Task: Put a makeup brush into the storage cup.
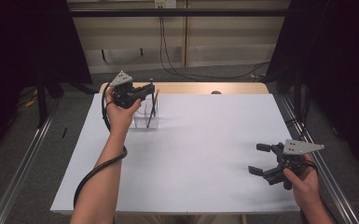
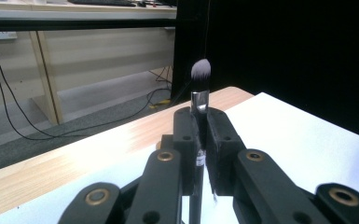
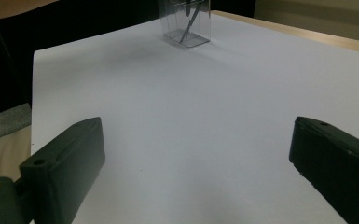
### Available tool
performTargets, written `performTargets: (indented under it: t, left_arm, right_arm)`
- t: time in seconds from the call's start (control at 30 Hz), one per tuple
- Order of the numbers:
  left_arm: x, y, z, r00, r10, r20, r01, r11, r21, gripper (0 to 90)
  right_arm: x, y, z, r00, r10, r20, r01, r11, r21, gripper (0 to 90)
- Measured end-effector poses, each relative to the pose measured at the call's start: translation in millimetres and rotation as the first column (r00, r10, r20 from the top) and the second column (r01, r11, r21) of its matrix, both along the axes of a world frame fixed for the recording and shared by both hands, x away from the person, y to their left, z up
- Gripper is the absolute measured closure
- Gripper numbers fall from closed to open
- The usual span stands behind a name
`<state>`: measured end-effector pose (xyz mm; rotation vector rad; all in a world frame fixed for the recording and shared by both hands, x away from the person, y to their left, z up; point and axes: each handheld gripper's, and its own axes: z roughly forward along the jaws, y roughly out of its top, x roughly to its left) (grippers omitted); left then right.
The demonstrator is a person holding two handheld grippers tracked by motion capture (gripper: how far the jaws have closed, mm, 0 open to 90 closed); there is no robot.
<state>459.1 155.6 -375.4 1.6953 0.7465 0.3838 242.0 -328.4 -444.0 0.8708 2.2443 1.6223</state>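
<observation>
A makeup brush [image 2: 200, 88] with a pale tuft and a metal ferrule stands upright between the jaws of my left gripper [image 2: 199, 122], which is shut on its handle. In the high view my left gripper [image 1: 150, 88] hovers at the far left of the white sheet, just above a clear plastic holder [image 1: 146, 117]; the brush [image 1: 154, 100] reaches down into it. The holder [image 3: 186, 23] also appears far off in the right gripper view, with thin dark handles inside. My right gripper [image 1: 260, 158] sits open near the sheet's right edge, nothing between its jaws [image 3: 196, 172].
A white sheet [image 1: 200, 149] covers most of a wooden table [image 1: 191, 87]. Dark curtains flank both sides, and metal rails [image 1: 23, 163] run along the floor. Cables hang down the back wall [image 1: 168, 51].
</observation>
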Motion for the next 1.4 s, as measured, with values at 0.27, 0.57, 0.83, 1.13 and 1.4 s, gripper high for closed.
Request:
performTargets:
  t: [0.27,0.57,0.83,1.13,1.4]
  left_arm:
    - [-0.6,-0.3,-3.2,1.0,-0.001,-0.006,0.001,1.0,-0.001,83.6]
    - [-0.8,1.5,-4.8,0.9996,-0.018,-0.023,0.018,0.9996,-0.021,77.5]
    - [-2.3,5.3,-3.9,0.997,-0.042,-0.064,0.038,0.9969,-0.069,53.6]
    - [-6.4,10.7,-4.2,0.9948,-0.035,-0.095,0.026,0.9956,-0.09,30.9]
    - [-9.8,15.0,-4.2,0.9947,-0.041,-0.095,0.031,0.9945,-0.1,18.3]
  right_arm:
    - [-0.2,-0.1,0.5,1.0,0.001,0.002,-0.001,1.0,0.001,3.0]
    - [-0.2,0.3,0.7,1.0,0.005,0.005,-0.005,1.0,0.001,3.0]
    - [-0.5,0.6,1.0,1.0,0.007,0.007,-0.007,1.0,0.003,3.0]
    - [-1.0,1.9,0.5,0.9999,0.013,0.004,-0.013,1.0,-0.003,3.0]
    - [-1.4,2.1,0.7,0.9999,0.013,0.006,-0.013,1.0,-0.002,3.0]
